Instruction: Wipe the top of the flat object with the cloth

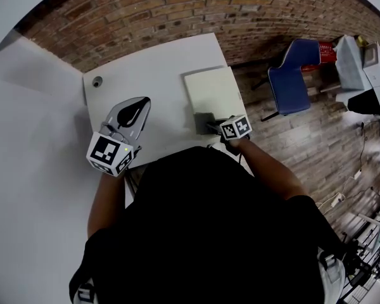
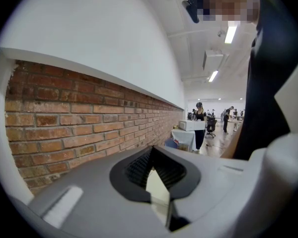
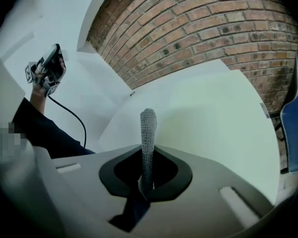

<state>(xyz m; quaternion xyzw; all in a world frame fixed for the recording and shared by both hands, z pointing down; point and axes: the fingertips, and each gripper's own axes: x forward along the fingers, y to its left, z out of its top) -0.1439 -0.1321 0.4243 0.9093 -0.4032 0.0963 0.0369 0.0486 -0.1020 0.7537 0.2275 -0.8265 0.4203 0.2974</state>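
A pale flat board (image 1: 212,92) lies on the right part of the white table (image 1: 145,71). At the board's near edge sits a grey cloth (image 1: 203,123), with my right gripper (image 1: 211,127) shut on it. In the right gripper view the cloth (image 3: 148,133) stands up as a knitted strip between the closed jaws, over the pale board (image 3: 213,118). My left gripper (image 1: 141,104) is held up off the table's left side, jaws together and holding nothing. Its view faces a brick wall, with the left gripper's (image 2: 150,152) tips meeting.
A brick wall (image 1: 196,8) runs behind the table. A small round fitting (image 1: 97,81) sits in the table's far left corner. To the right of the table stands a blue chair (image 1: 292,75) on the wooden floor. A black cable (image 3: 72,117) hangs from the left gripper.
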